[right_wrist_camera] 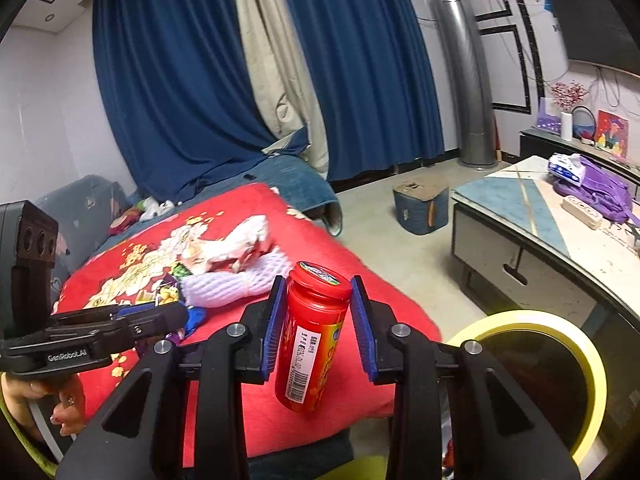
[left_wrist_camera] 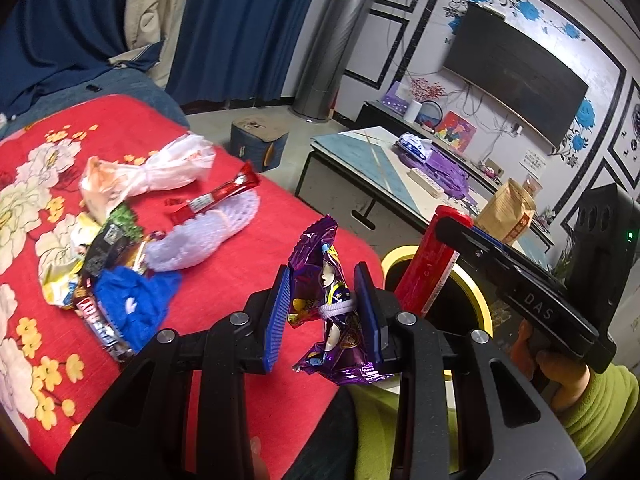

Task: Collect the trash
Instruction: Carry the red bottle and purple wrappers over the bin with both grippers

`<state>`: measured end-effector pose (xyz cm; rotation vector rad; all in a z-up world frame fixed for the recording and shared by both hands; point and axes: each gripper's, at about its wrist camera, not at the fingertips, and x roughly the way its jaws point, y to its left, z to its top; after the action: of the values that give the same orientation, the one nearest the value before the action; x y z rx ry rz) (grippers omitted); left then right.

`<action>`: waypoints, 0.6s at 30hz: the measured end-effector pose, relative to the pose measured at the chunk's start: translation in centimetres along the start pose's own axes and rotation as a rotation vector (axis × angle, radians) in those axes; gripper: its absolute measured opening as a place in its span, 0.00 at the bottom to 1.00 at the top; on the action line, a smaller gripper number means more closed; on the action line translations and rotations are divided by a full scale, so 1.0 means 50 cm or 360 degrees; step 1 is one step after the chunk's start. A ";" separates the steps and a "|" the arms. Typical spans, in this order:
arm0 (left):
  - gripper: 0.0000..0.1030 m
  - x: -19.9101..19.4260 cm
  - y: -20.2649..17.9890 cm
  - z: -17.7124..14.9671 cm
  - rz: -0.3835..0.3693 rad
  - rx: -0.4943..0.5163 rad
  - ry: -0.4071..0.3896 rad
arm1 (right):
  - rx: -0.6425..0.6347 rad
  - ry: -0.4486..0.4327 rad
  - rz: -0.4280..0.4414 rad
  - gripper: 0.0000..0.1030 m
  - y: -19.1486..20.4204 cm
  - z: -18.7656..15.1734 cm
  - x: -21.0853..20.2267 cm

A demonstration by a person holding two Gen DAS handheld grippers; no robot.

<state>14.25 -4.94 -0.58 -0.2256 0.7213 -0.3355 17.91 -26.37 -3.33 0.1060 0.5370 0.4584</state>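
Observation:
My left gripper (left_wrist_camera: 322,304) is shut on a crumpled purple snack wrapper (left_wrist_camera: 326,304) and holds it above the edge of the red flowered blanket (left_wrist_camera: 240,248). My right gripper (right_wrist_camera: 316,320) is shut on a red plastic bottle (right_wrist_camera: 310,340), held upright beside the yellow-rimmed trash bin (right_wrist_camera: 588,344); the bottle (left_wrist_camera: 428,268) and bin (left_wrist_camera: 480,292) also show in the left wrist view. More trash lies on the blanket: a white plastic bag (left_wrist_camera: 160,172), a red stick wrapper (left_wrist_camera: 218,198), white foam netting (left_wrist_camera: 208,236), a blue wrapper (left_wrist_camera: 132,300) and several snack packets (left_wrist_camera: 100,252).
A low coffee table (right_wrist_camera: 532,224) with a purple bag (right_wrist_camera: 600,192) and a tissue pack stands to the right. A blue box (right_wrist_camera: 420,204) sits on the floor by a silver standing unit (right_wrist_camera: 468,80). Blue curtains hang behind the blanket.

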 end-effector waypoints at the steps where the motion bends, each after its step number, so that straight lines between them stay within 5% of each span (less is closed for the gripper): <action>1: 0.25 0.003 -0.004 0.000 -0.0005 0.0006 0.0001 | 0.0001 -0.0006 -0.0012 0.30 -0.005 0.000 -0.003; 18: 0.25 0.057 -0.096 -0.006 -0.0118 0.0149 0.0029 | 0.0060 -0.0092 -0.0212 0.30 -0.101 -0.006 -0.062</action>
<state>15.01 -10.45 -1.01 -0.1611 0.7148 -0.4413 17.38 -32.28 -3.21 0.1187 0.4931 0.3142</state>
